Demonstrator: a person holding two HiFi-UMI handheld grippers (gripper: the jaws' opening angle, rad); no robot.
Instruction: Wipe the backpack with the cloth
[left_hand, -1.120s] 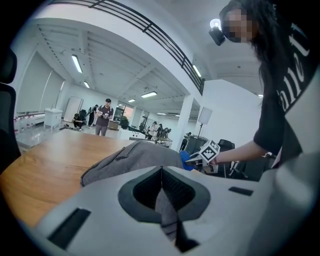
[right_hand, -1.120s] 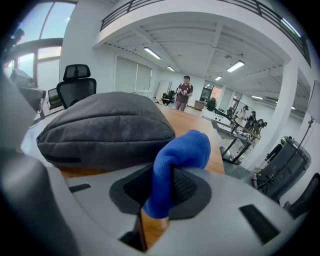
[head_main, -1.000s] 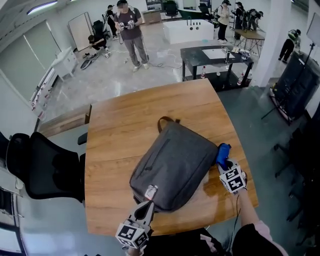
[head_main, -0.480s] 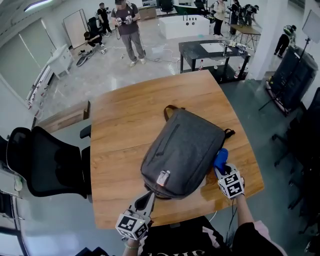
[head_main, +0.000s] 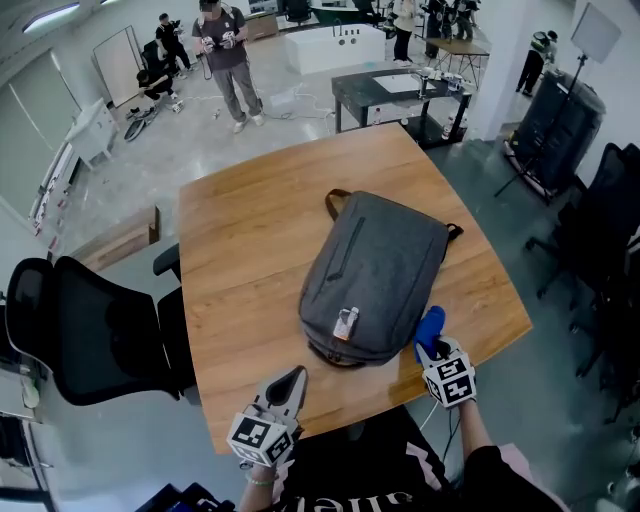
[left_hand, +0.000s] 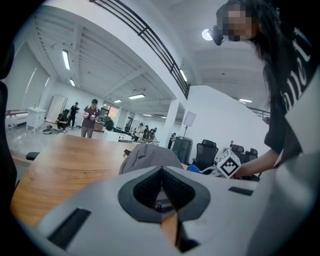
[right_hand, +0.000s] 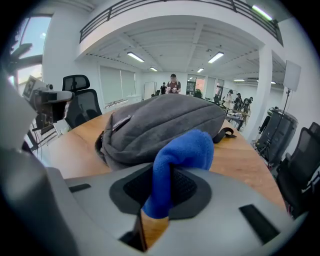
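Backed left gripper (head_main: 292, 378) off backpack (head_main: 375, 275) since prev. frame, shut w/ nothing at its 7 o'clock on table (head_main: 250, 230); pinching limp blue cloth (head_main: 431, 324) in right gripper (head_main: 432, 345) at 5; prob. light, floppy, so steady near base.

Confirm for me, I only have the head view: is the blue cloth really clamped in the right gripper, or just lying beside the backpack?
Observer: Clamped. The right gripper view shows the right gripper with its jaws shut on the blue cloth, and a fold sticks up past the pads.
Operator: And the left one, is it holding anything?
Observer: No. The left gripper has its jaws together with nothing between them, and it points at the grey backpack.
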